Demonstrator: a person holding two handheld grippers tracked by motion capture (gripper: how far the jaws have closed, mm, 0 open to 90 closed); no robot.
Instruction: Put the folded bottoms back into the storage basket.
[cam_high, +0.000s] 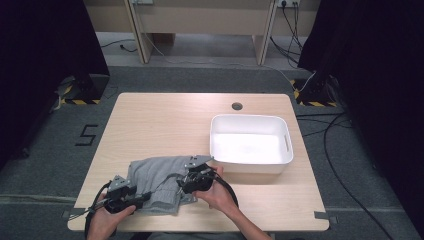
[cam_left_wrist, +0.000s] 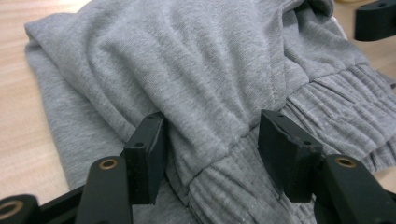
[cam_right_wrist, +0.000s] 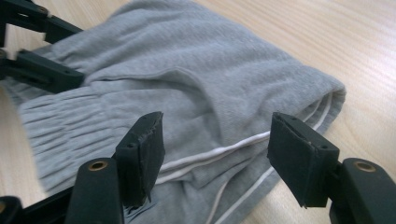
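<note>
A folded pair of grey sweatpants (cam_high: 157, 182) lies on the near part of the light wooden counter (cam_high: 165, 125), left of centre and close to the near edge. The fabric is bunched in soft folds, with a ribbed elastic band showing at the near side and thin white stripes along one edge.

The left gripper (cam_high: 142, 198) sits at the near left corner of the sweatpants, held in the person's left hand (cam_high: 102, 220). In the left gripper view its jaws stand wide apart, and a raised fold of grey cloth (cam_left_wrist: 210, 93) together with the ribbed band lies between them; the pads are just beside the fabric and have not closed on it.

The right gripper (cam_high: 187, 180) is at the right side of the garment, held in the right hand (cam_high: 217, 192). In the right gripper view its jaws are also wide, straddling the edge of the sweatpants (cam_right_wrist: 210, 107) where the white stripes run, with the fabric lying loose between the pads. The other gripper's black jaws show at the far left of that view, over the ribbed band.

A white plastic bin (cam_high: 287, 137) stands on the right half of the counter, just beyond the right gripper and close to the garment's far right corner. A small round hole (cam_high: 237, 106) sits near the counter's far edge.
</note>
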